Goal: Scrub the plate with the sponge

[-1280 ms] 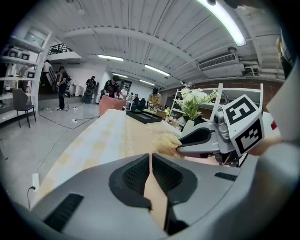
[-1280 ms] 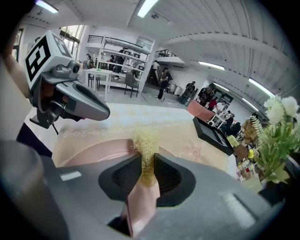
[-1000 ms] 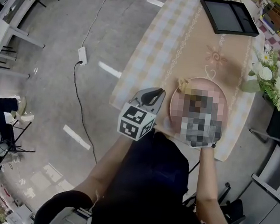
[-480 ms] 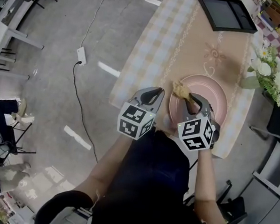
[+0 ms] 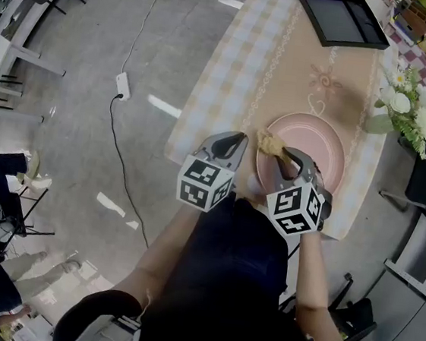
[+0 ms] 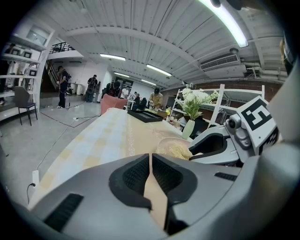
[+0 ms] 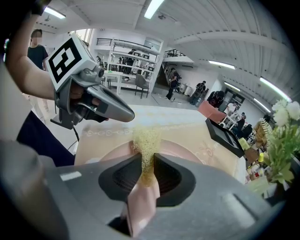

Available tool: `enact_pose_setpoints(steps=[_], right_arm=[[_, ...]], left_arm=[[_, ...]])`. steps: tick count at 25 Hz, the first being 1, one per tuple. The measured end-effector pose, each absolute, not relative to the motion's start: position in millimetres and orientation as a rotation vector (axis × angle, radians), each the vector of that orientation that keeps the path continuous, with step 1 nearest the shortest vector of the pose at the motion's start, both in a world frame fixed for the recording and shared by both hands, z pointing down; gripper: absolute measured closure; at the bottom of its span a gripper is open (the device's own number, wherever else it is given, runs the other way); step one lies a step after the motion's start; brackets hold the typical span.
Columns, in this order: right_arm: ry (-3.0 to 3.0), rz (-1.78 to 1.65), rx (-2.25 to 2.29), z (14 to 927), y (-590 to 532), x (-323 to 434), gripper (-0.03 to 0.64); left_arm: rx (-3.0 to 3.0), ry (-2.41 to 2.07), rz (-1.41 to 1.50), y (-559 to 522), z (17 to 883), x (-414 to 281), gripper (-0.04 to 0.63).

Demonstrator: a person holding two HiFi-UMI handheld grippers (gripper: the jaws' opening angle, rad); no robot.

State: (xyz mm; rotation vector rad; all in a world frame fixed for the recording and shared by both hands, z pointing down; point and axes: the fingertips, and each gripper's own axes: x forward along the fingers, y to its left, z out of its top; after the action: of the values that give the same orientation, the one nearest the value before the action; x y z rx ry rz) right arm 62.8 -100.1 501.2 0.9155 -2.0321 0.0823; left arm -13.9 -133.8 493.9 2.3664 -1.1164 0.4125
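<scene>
A pink plate [image 5: 312, 143] lies on the beige tablecloth near the table's front edge. My right gripper [image 5: 283, 154] is shut on a yellow mesh sponge [image 5: 270, 141], which rests on the plate's left rim. In the right gripper view the sponge [image 7: 146, 140] sticks out between the jaws over the plate [image 7: 176, 152], and my right gripper [image 7: 148, 161] grips its lower end. My left gripper [image 5: 237, 139] hovers just left of the plate, shut with nothing in it. The left gripper view shows my left gripper [image 6: 150, 160] closed, with the sponge [image 6: 177, 150] and plate [image 6: 165, 141] to its right.
A black tray [image 5: 343, 21] lies at the table's far end. White flowers in a vase [image 5: 409, 110] stand right of the plate. The table's left edge [image 5: 198, 95] drops to grey floor, where a cable and power strip [image 5: 125, 83] lie.
The right gripper has slid the sponge a little along the plate's left rim toward me. The left gripper has stayed about where it was.
</scene>
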Motion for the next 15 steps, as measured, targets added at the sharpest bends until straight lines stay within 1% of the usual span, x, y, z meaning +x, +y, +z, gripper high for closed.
enact_pose_setpoints(steps=[15], right_arm=[[-2.061,0.117,0.865,501.2,-81.3,56.3,0.536]], left_arm=[[2.363,-1.125,0.419,-134.9,495.6,-16.1,0.569]])
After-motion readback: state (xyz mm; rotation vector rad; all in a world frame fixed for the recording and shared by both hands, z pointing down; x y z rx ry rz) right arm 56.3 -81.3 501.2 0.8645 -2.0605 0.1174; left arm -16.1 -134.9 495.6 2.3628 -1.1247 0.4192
